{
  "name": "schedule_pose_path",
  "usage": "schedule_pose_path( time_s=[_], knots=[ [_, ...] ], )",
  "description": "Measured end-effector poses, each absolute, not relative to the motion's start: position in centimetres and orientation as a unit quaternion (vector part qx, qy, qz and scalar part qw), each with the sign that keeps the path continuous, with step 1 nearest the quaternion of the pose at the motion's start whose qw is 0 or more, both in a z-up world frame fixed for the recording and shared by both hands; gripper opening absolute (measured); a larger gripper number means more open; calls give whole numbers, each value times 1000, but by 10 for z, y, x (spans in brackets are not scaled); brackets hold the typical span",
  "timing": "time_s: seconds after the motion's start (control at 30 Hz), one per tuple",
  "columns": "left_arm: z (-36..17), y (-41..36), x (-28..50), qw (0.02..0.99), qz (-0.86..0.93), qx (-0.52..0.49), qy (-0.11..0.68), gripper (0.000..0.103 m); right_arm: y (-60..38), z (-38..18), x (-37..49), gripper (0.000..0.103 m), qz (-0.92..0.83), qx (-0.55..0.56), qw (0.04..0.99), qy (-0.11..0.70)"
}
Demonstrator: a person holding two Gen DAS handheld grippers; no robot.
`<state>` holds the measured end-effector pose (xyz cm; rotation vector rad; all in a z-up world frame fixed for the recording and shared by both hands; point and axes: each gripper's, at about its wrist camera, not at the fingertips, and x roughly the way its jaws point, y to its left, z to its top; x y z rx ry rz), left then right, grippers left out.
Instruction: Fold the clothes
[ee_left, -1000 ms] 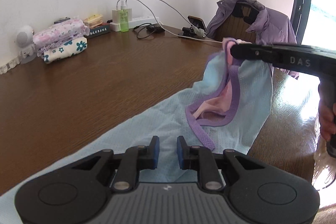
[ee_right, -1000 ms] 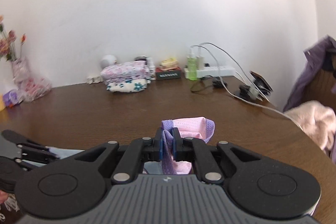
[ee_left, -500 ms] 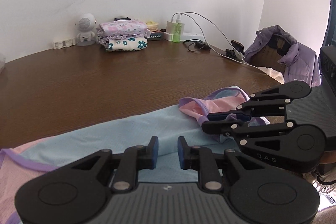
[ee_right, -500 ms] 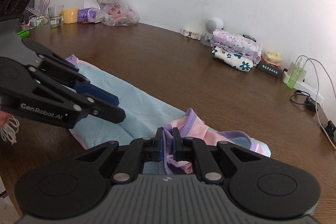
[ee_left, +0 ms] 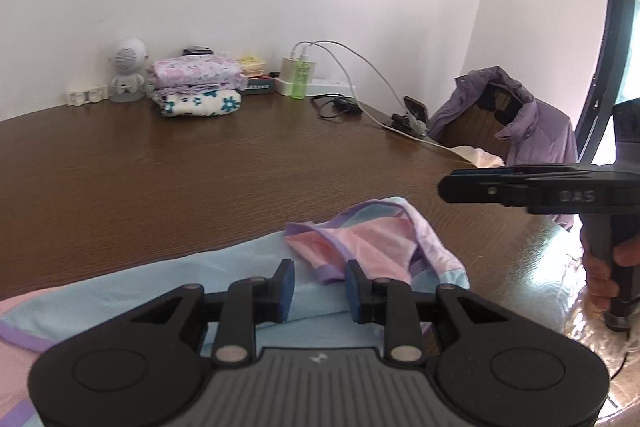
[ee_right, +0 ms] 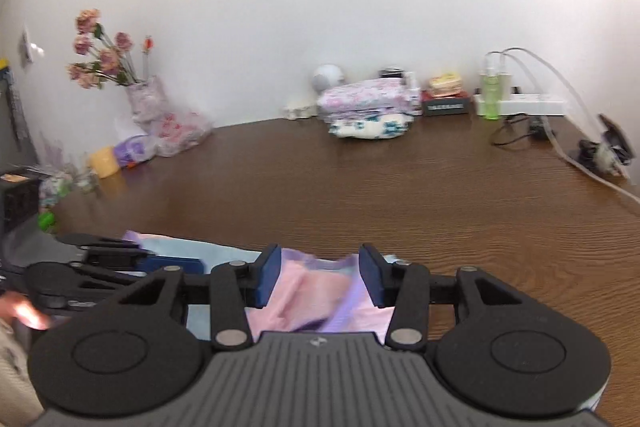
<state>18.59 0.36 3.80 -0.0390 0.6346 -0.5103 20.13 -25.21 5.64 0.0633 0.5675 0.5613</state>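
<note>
My left hand-held gripper [ee_left: 318, 285] is spread, its blue pads [ee_left: 285, 285] apart with nothing pinched between them; its jaws have just been opening. It hangs above the light blue mesh garment with pink panels and purple trim [ee_left: 168, 291], which lies flat on the brown wooden surface [ee_left: 200, 179] along the near edge. The far end of this garment is folded over on itself into a loose pink and purple bunch, which rests just beyond my left pads.

My right hand-held gripper [ee_right: 318, 277] is also spread and its jaws have just been opening. The pink bunch of the garment [ee_right: 308, 291] shows between its pads [ee_right: 269, 277], but the pads do not press on it. In the left wrist view this gripper [ee_left: 448, 187] stands above the right part of the surface, clear of the cloth, and my hand [ee_left: 600, 263] holds its handle.

At the far edge of the surface, against the white wall, there is a stack of folded floral clothes [ee_left: 198, 89], a small white round-headed figure [ee_left: 128, 71] beside it, a green bottle [ee_left: 301, 79] and a white power strip with cables [ee_right: 532, 105]. At the far left corner stands a vase of dried pink flowers [ee_right: 120, 75]. A purple jacket on a chair [ee_left: 516, 123] is beyond the right edge.
</note>
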Motion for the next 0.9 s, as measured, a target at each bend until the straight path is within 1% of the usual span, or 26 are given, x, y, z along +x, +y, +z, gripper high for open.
schedule_pose_path(
  time_s=[0.03,0.07,0.1,0.17,0.27,0.33,0.43,0.53,0.6,0.63,0.67,0.7,0.73,0.77,0.8,0.83,0.87,0.9],
  knots=[
    [38,-4,189,915,-259,-20,310,27,-253,51,208,36,272,36,918,285],
    [38,-12,191,912,-268,-16,309,27,-255,46,214,24,271,42,916,294],
    [37,-21,193,912,-272,-7,308,26,-256,40,220,18,270,47,913,303],
    [34,-37,198,911,-273,17,308,24,-258,30,231,16,266,55,908,318],
    [24,-53,202,909,-260,64,320,5,-243,14,239,15,262,41,908,325],
    [17,-51,203,909,-246,71,329,5,-234,4,243,13,273,41,900,337],
    [10,-44,203,911,-229,66,337,5,-225,-5,242,13,290,31,893,342],
    [8,-34,205,913,-215,50,344,6,-223,-7,241,13,298,23,892,339],
    [10,-29,204,914,-212,39,345,7,-229,-3,241,14,303,39,891,337],
    [13,-28,202,915,-211,38,341,9,-233,0,240,14,305,52,890,335],
    [17,-28,200,918,-210,40,335,14,-238,3,239,15,308,65,889,333],
    [21,-28,196,921,-209,42,327,20,-243,6,238,18,309,77,889,330],
    [26,-27,193,924,-208,44,318,24,-250,11,234,23,305,86,891,326],
    [30,-27,189,927,-205,45,309,32,-257,15,231,37,302,95,892,322],
    [35,-26,185,931,-201,47,301,40,-264,20,228,48,298,104,894,318],
    [39,-26,181,935,-197,49,290,44,-271,23,224,50,294,112,895,315],
    [43,-26,177,939,-191,48,281,55,-278,25,222,52,291,117,895,317],
    [45,-26,174,944,-183,44,272,72,-284,26,220,56,289,127,892,323]
  ],
)
